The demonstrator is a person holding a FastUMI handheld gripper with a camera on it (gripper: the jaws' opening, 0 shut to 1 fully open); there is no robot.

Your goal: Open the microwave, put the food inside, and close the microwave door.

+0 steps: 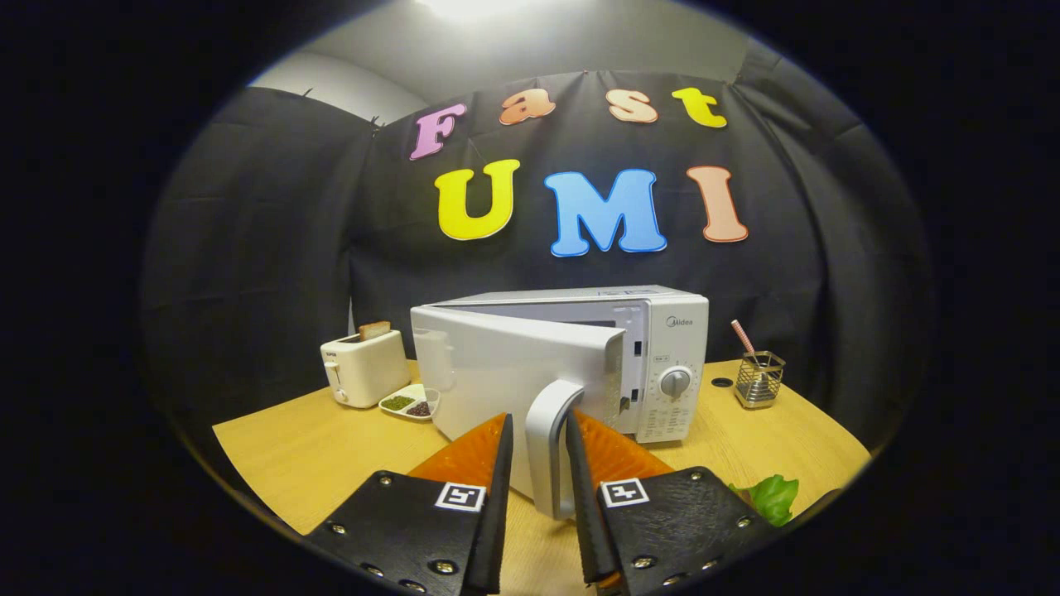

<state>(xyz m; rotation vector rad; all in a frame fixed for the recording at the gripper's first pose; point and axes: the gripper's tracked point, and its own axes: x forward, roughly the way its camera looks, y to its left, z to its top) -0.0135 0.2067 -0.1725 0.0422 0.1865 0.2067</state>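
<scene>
The white microwave (662, 364) stands on the wooden table (331, 463) with its door (497, 364) swung partly open towards me, hinged on the left. The door's upright handle (548, 447) sits between my two fingers. My gripper (538, 426) is open by about the handle's width: the right fingertip (573, 430) lies against the handle, and a thin gap shows beside the left one. A green leafy piece of food (772, 497) lies on the table just right of my right finger. The door hides the inside of the oven.
A white toaster (363, 368) with a slice of bread stands left of the microwave, with a small divided dish (410, 404) beside it. A wire holder (758, 379) with a striped straw stands to the right, near a round hole in the tabletop.
</scene>
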